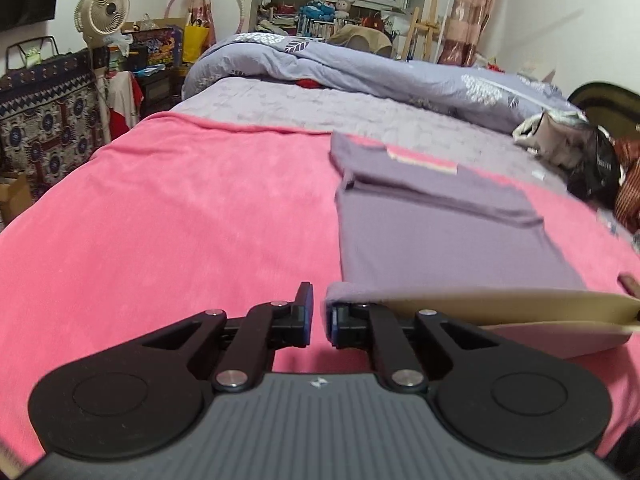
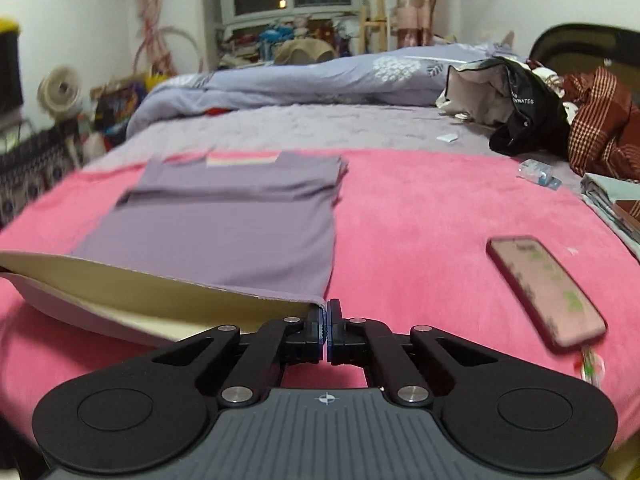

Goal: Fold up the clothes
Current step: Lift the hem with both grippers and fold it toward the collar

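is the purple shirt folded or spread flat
Partly folded: purple shirt has its sides turned in, a narrow strip, near hem lifted.

Left gripper [image 1: 318, 312] pointing forward and angled downward, black linkage arms spreading back toward its grey ribbed body. Jaws standing slightly apart, narrow gap showing, cloth hem draping over right finger [image 1: 340, 320], pads not pressing together. Right gripper [image 2: 325, 330] angling downward likewise, jaws pressing fully together, pinching thin cloth corner at tips.
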`<action>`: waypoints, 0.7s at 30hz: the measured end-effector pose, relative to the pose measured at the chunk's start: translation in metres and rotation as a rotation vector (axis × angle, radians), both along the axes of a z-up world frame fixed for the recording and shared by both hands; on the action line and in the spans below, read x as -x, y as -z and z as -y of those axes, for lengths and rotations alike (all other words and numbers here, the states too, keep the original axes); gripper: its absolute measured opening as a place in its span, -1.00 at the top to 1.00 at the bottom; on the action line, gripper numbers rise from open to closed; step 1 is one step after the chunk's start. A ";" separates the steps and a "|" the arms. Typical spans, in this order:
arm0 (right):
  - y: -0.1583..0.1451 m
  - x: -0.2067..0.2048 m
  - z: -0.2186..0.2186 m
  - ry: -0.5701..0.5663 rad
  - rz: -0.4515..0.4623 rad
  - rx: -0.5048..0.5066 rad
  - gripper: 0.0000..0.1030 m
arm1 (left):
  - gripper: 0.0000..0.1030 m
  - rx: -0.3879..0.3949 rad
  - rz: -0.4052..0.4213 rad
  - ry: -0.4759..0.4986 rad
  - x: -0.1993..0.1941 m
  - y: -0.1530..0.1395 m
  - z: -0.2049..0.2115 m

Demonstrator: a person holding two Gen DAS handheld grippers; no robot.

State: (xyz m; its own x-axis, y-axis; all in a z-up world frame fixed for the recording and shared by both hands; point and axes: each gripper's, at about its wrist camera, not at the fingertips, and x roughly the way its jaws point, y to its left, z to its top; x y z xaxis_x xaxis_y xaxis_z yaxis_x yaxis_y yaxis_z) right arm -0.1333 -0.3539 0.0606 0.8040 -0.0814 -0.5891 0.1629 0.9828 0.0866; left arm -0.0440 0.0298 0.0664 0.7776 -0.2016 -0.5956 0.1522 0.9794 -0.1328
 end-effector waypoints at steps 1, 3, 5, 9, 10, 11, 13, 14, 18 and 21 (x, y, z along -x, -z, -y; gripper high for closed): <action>-0.002 -0.013 0.006 -0.002 -0.004 -0.005 0.94 | 0.79 -0.003 0.002 0.006 -0.011 0.000 0.002; -0.003 -0.034 0.016 -0.008 -0.017 -0.007 0.94 | 0.79 -0.007 -0.001 0.019 -0.033 0.001 0.007; 0.001 -0.056 0.024 -0.008 -0.051 -0.017 0.94 | 0.80 -0.031 -0.022 0.015 -0.051 0.007 0.016; 0.013 -0.083 0.032 0.023 -0.161 -0.052 0.94 | 0.86 -0.068 -0.110 -0.015 -0.080 0.010 0.033; 0.012 -0.087 0.032 0.032 -0.188 -0.056 0.94 | 0.86 -0.079 -0.134 -0.018 -0.086 0.007 0.037; 0.011 -0.091 0.032 0.041 -0.216 -0.059 0.94 | 0.86 -0.082 -0.158 -0.019 -0.092 0.001 0.040; -0.002 -0.101 0.033 0.052 -0.254 -0.073 0.94 | 0.86 -0.079 -0.195 -0.024 -0.108 -0.016 0.043; -0.012 -0.109 0.036 0.060 -0.254 -0.075 0.93 | 0.86 -0.077 -0.211 -0.026 -0.117 -0.025 0.045; -0.051 -0.151 0.045 0.083 -0.237 -0.072 0.93 | 0.83 -0.087 -0.220 -0.025 -0.161 -0.062 0.057; -0.066 -0.201 0.050 0.082 -0.197 -0.042 0.93 | 0.81 -0.105 -0.202 -0.013 -0.214 -0.076 0.071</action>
